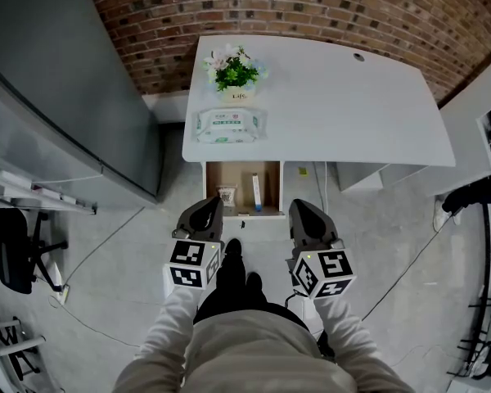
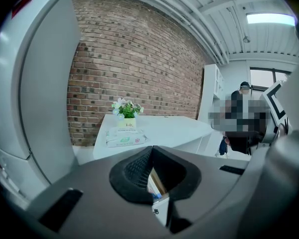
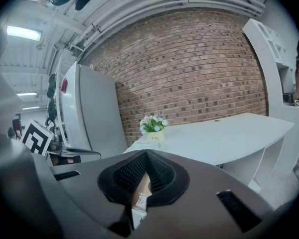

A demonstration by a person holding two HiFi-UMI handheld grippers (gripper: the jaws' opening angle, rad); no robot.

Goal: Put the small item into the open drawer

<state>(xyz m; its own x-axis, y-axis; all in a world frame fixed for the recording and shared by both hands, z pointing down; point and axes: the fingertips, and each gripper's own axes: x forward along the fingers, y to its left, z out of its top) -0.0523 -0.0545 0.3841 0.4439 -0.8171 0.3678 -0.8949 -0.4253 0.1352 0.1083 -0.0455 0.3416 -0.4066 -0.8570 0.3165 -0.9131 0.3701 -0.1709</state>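
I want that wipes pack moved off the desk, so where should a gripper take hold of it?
Probably take the wipes pack across its shorter width, pinching its front and back long edges, coming down from above on the drawer side: it lies flat near the front edge of the desk, with the plant close behind.

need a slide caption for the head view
Open drawer under a white desk, left gripper and right gripper poised in front.

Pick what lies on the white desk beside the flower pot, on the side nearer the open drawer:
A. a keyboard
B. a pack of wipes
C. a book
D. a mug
B: a flat white-and-green pack of wipes lies on the desk, between the flower pot and the open drawer.
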